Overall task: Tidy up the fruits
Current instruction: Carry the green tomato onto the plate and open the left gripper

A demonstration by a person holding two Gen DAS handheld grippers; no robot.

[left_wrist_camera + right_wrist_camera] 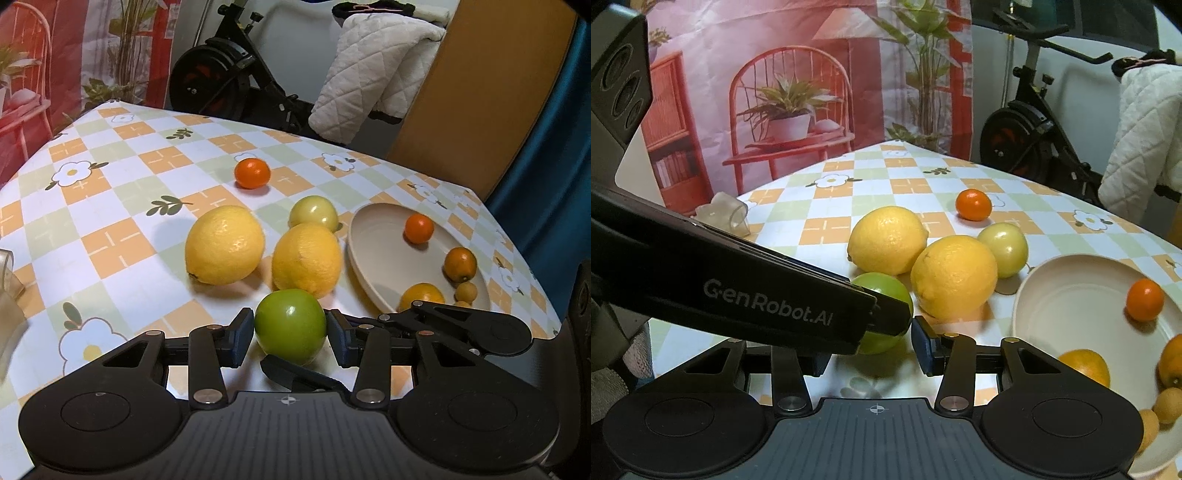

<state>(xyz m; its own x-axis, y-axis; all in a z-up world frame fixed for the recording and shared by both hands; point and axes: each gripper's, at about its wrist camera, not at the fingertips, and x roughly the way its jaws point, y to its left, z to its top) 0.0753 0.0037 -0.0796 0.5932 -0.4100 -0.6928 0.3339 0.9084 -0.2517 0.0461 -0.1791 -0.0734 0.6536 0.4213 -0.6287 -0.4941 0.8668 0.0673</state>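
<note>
1. Your left tool (290, 332) has its pads tight on both sides of the green apple (290, 325), low over the table (110, 206) near its front edge, just in front of the lemons. Can't tell if it's off the cloth yet.
2. Your right tool (871, 350): jaws part open w/ nothing between them. It hangs just beside the left one, whose body crosses the right-wrist view & hides its left finger.
3. Done so far: the beige plate (373, 254) on the right holds five small fruits – a mandarin (419, 229), a darker orange one, another orange piece & two tiny yellow ones at the near rim.
4. Left on the table: two lemons (224, 244) side by side, a pale yellow-green fruit (313, 212) behind them, a lone mandarin (252, 172) further back, plus the apple you've got.
5. Roughly halfway, I'd say – big fruit not sorted yet.
</note>
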